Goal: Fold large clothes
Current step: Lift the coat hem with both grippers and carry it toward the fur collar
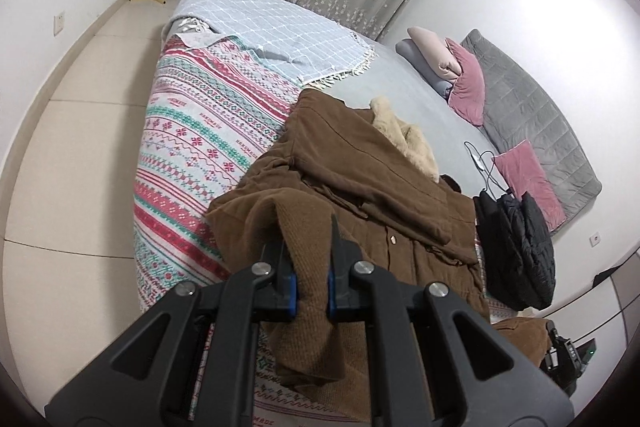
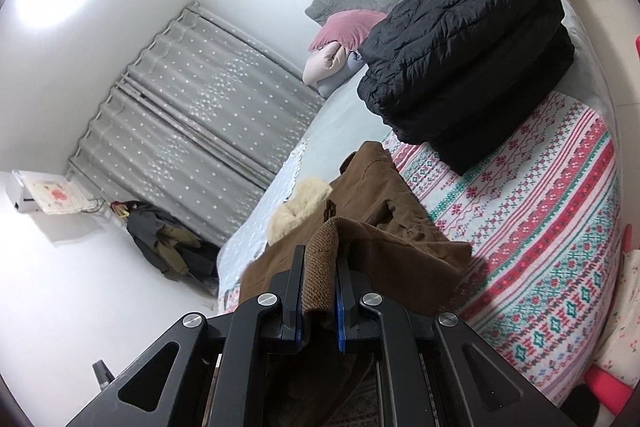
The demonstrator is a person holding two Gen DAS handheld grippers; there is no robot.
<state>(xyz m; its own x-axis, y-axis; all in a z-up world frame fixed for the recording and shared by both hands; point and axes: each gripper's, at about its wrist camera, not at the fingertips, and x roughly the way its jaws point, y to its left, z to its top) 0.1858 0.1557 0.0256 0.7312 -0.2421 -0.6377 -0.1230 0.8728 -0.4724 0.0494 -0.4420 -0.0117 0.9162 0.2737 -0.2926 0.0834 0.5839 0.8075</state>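
Nearest, the ribbed hem of the brown coat [image 1: 360, 187] is being pinched between the closed jaws of the left gripper [image 1: 310, 247] and the right gripper [image 2: 320, 267]. The coat is lying on the patterned bedspread [image 1: 180, 155]. A fold is judged under way; next, both held edges need carrying together toward the fleece collar [image 1: 404, 139]. Farther off, the folded black jacket [image 2: 464, 67] is being shown whole only in the right view.

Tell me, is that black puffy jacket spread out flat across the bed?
No, the black puffy jacket sits folded in a thick stack on the patterned blanket, beside the brown coat.
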